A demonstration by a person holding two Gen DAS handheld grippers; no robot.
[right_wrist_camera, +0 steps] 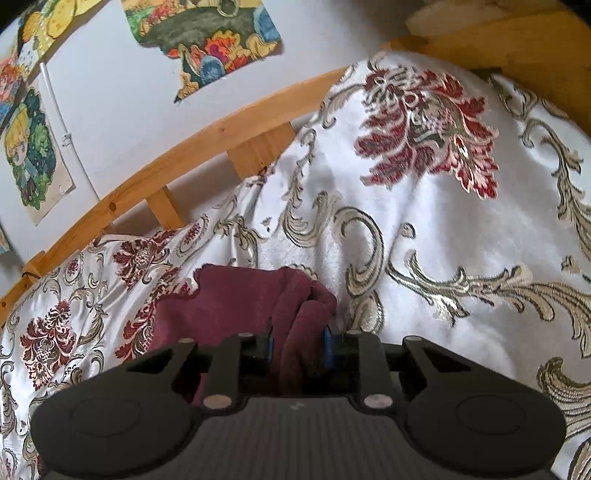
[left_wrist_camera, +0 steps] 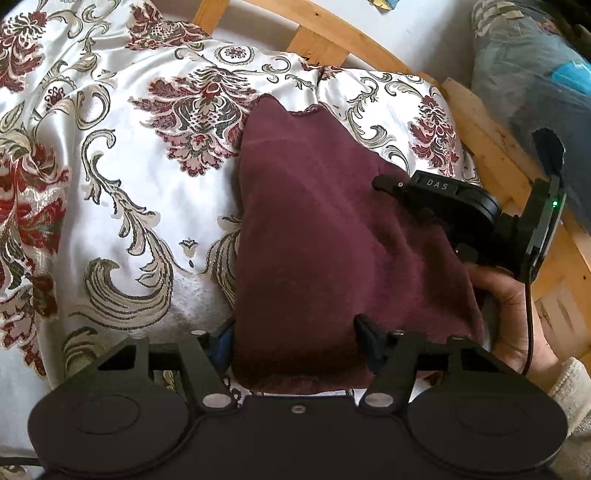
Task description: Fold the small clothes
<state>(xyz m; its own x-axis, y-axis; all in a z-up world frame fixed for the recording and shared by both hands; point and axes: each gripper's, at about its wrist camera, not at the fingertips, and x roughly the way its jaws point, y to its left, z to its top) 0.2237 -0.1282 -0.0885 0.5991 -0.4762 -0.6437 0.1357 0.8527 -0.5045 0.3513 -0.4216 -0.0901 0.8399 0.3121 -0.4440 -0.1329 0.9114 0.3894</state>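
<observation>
A small maroon garment point(left_wrist_camera: 325, 229) lies on a white bedspread with red and gold flower patterns point(left_wrist_camera: 122, 155). My left gripper point(left_wrist_camera: 295, 343) is at its near edge, and the cloth lies over and between the fingers, so it is shut on it. My right gripper point(left_wrist_camera: 436, 199) shows at the garment's right edge in the left wrist view. In the right wrist view it point(right_wrist_camera: 299, 343) is shut on a bunched fold of the maroon garment point(right_wrist_camera: 236, 295), with blue pads point(right_wrist_camera: 328, 347) pressing the cloth.
A wooden bed frame point(left_wrist_camera: 332, 40) runs along the far side against a white wall with colourful pictures point(right_wrist_camera: 207, 33). A bluish bundle of fabric point(left_wrist_camera: 528, 74) lies at the right beyond the wooden rail.
</observation>
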